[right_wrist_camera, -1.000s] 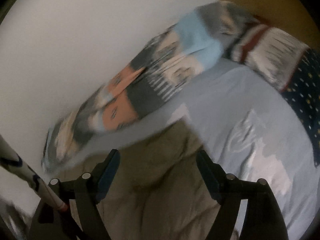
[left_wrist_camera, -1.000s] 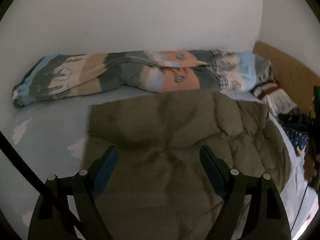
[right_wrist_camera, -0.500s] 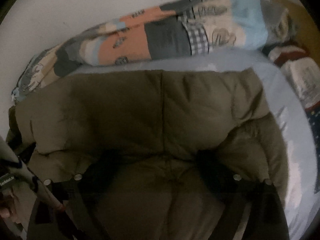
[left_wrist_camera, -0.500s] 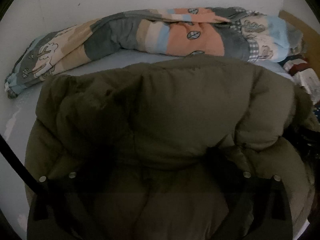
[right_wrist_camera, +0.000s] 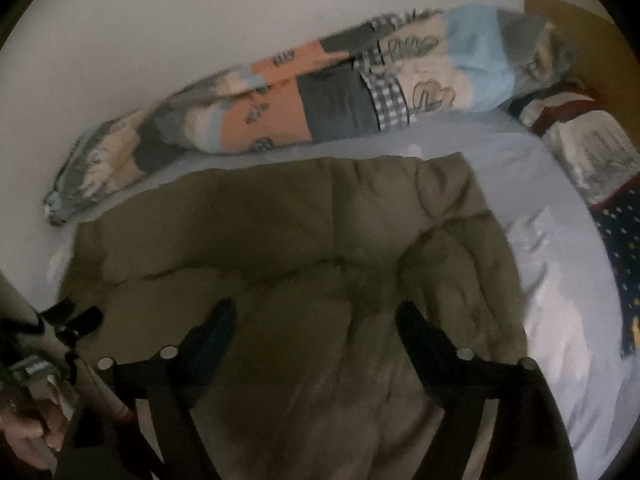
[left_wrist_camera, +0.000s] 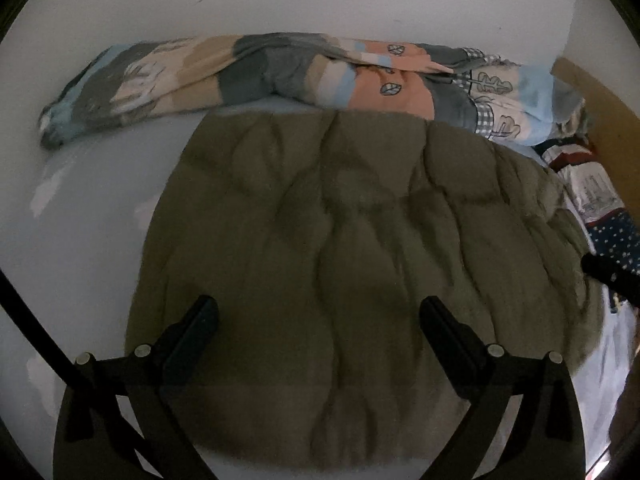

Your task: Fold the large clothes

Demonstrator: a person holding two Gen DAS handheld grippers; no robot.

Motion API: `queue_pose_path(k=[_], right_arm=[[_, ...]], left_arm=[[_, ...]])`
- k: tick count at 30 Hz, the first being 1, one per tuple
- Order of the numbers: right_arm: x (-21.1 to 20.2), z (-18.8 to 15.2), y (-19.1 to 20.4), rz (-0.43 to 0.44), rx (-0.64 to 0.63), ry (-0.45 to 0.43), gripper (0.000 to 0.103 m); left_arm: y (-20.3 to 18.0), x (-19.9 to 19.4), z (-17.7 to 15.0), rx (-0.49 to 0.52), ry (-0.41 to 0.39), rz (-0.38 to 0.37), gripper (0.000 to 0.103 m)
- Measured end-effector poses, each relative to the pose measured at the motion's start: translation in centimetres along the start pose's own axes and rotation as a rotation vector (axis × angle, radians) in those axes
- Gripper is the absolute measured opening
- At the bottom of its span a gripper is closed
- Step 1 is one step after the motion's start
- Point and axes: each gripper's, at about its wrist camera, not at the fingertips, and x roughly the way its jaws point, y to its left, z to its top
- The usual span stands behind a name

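Observation:
An olive-green quilted puffer jacket [left_wrist_camera: 344, 240] lies spread on a light blue bed sheet [left_wrist_camera: 84, 216]; it also shows in the right wrist view [right_wrist_camera: 304, 264]. My left gripper [left_wrist_camera: 318, 316] is open and empty, its fingers apart above the jacket's near part. My right gripper [right_wrist_camera: 314, 322] is open and empty above the jacket's right half. The jacket's near edge is hidden behind both gripper bodies. The left hand and its gripper handle [right_wrist_camera: 44, 376] show at the lower left of the right wrist view.
A rolled patchwork duvet [left_wrist_camera: 304, 76] lies along the white wall behind the jacket. Patterned pillows [left_wrist_camera: 596, 192] and a wooden headboard [left_wrist_camera: 600, 108] are at the right. A black cable [left_wrist_camera: 28, 320] crosses the left edge. The sheet [right_wrist_camera: 560, 280] lies right of the jacket.
Half a second ago both grippers were low and close over the bunched jacket. Now they have pulled back and up, and the jacket lies flatter on the bed.

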Motion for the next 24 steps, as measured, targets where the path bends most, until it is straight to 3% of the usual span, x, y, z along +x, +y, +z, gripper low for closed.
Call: queue_pose_path(k=[3, 9, 17, 20, 24], right_arm=[[-2.1, -3.9, 1.9, 0.037, 0.028, 0.013, 0.062], [-4.2, -8.8, 4.2, 0.028, 0.081, -0.029, 0.060], [-0.8, -9.7, 4.2, -0.034, 0.043, -0.009, 0.060], [1.4, -9.8, 4.0, -0.048, 0.039, 0.051, 0.060], [2.4, -9.8, 4.0, -0.058, 0.035, 0.081, 0.061]], left_arm=[[0.9, -1.7, -2.2, -0.065, -0.011, 0.029, 0.101], [2.8, -1.5, -3.9, -0.129, -0.026, 0.130, 0.101], [3.4, 2.2, -4.1, -0.102, 0.074, 0.145, 0.101], [3.2, 2.7, -4.0, -0.092, 0.099, 0.165, 0.102], [3.0, 1.5, -3.4, -0.102, 0.074, 0.168, 0.102]])
